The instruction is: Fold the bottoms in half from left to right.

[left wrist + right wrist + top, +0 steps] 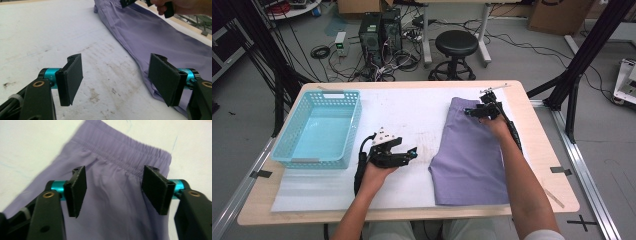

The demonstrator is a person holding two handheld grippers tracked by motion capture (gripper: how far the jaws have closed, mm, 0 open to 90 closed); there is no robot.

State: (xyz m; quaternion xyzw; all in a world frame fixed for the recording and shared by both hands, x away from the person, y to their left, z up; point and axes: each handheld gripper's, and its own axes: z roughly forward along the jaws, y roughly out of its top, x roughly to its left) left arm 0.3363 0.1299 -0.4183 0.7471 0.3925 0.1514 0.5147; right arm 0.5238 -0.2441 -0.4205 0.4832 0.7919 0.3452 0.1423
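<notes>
at the left of the high view a light blue plastic basket [319, 127] sits on the white mat [422, 107]. the left gripper [404, 152] hovers at centre, jaws apart on nothing. right of centre lie purple shorts [469, 155]; the right gripper [474, 112] spreads empty jaws above their waistband [130, 151].

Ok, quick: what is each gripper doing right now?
Left gripper: open, holding nothing, over the white mat beside the purple shorts.
Right gripper: open, holding nothing, above the shorts near the waistband.
</notes>
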